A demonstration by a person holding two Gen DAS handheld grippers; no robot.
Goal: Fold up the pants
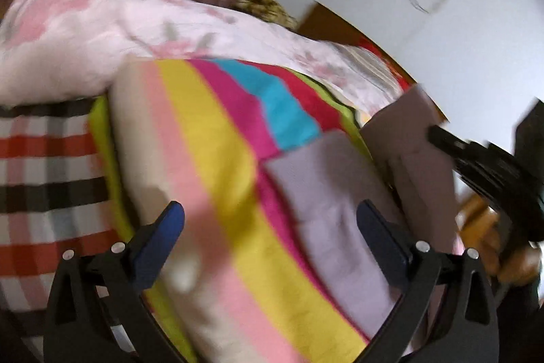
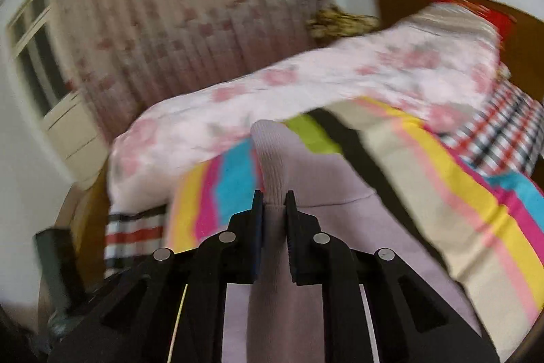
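The lilac pants [image 1: 326, 193] lie on a bright striped blanket [image 1: 210, 138] on a bed. In the left wrist view my left gripper [image 1: 272, 220] hovers low over the blanket with its blue pads [image 1: 163, 233] far apart, open; one pad is over the pants and neither touches the cloth. To the right, my right gripper [image 1: 476, 165] lifts a flap of the pants [image 1: 408, 131]. In the right wrist view my right gripper [image 2: 274, 199] is shut on the ribbed band [image 2: 272, 155] of the pants [image 2: 340, 227], which stands up between the pads.
A pink floral quilt [image 1: 102, 29] is bunched along the far side of the bed, over a red and black plaid sheet [image 1: 44, 179]. Behind are a flowered curtain [image 2: 176, 9], a window [image 2: 30, 36], a wooden headboard [image 2: 523, 39] and white walls [image 1: 459, 33].
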